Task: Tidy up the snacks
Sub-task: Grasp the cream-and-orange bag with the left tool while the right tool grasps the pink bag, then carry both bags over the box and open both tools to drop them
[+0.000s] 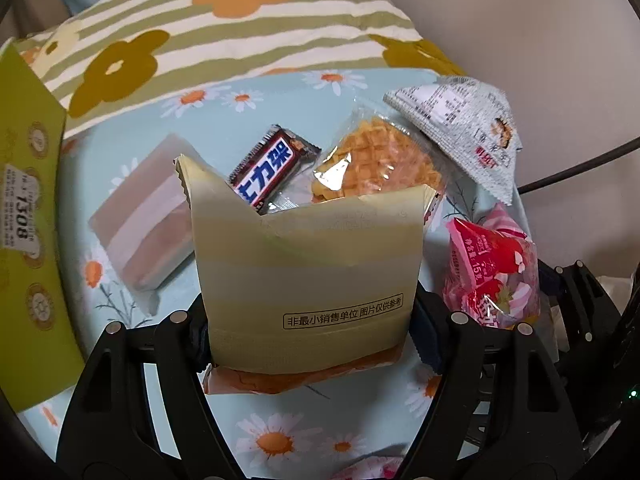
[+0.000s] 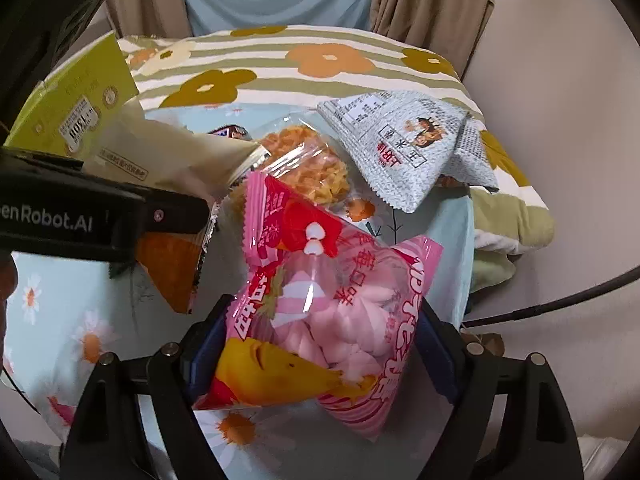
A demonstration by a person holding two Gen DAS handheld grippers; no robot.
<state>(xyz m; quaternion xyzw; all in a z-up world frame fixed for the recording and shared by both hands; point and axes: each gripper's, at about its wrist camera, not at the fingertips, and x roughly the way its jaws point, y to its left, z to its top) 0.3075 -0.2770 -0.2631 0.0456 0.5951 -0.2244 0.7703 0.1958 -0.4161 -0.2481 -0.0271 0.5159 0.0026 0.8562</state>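
My left gripper (image 1: 308, 332) is squeezing a yellow-green snack packet (image 1: 308, 256) right in front of the camera. My fingers (image 1: 198, 336) are pressing on both sides of it, about half way closed, and the packet is standing up tall between them. Its orange bottom is poking out under my fingers.

My right gripper (image 2: 320, 356) is squeezing a pink marshmallow bag (image 2: 332, 312). The dark blue pads (image 2: 204, 352) are pushing in on both sides of the puffy bag, and the bag is sticking up out of them. In the left view the same pink bag is sitting just to the right of my yellow-green packet.

Everything is lying on a light blue cloth with daisies (image 1: 280, 440). A little past my left fingers, a flat pinkish-brown cake packet (image 1: 140, 220) is lying on the left. A brown chocolate bar (image 1: 272, 168) is lying behind my yellow-green packet, and a waffle in a clear wrapper (image 1: 380, 164) is lying next to the bar. A grey-white triangle bag (image 2: 404, 148) is lying further back on the right, partly on the blue cloth.

A green box (image 1: 28, 220) is standing at the far left edge. Behind it all, a striped blanket with big flowers (image 1: 240, 20) is lying bunched up.
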